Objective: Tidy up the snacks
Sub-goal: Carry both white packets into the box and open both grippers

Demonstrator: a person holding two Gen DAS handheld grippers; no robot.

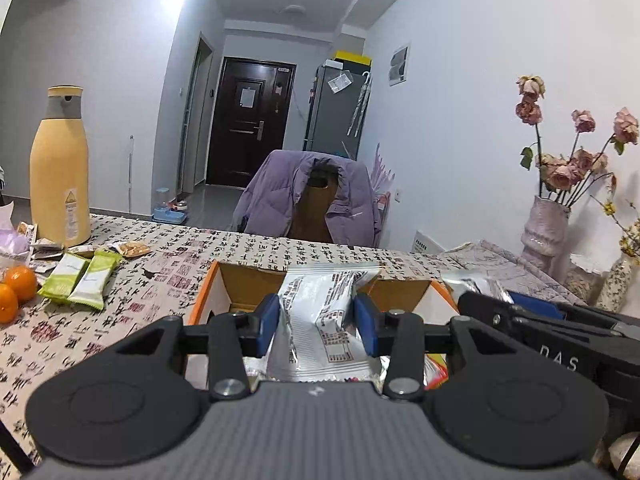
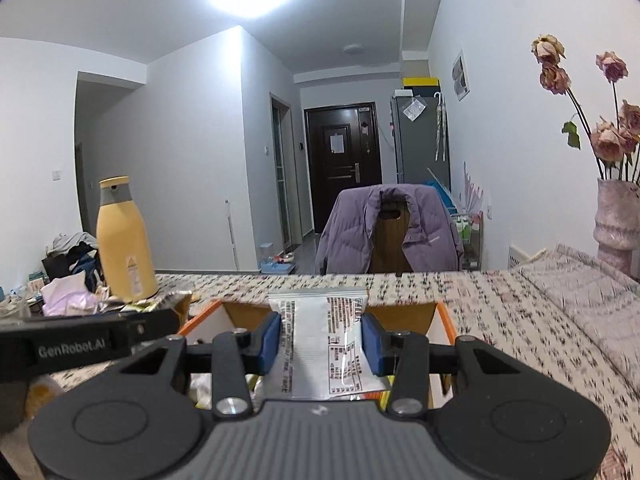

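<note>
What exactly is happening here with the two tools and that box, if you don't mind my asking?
A person is sorting snacks with a handheld tool in each hand. The left tool is shut on a silver snack packet, and the right tool is shut on another silver packet. Both are held above an open orange-edged cardboard box on the patterned tablecloth. Two green bars, oranges and a yellow bottle remain to the left.

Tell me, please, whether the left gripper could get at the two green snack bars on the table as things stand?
Probably not yet: the left gripper is shut on a silver packet. The path to the green bars looks clear.
</note>
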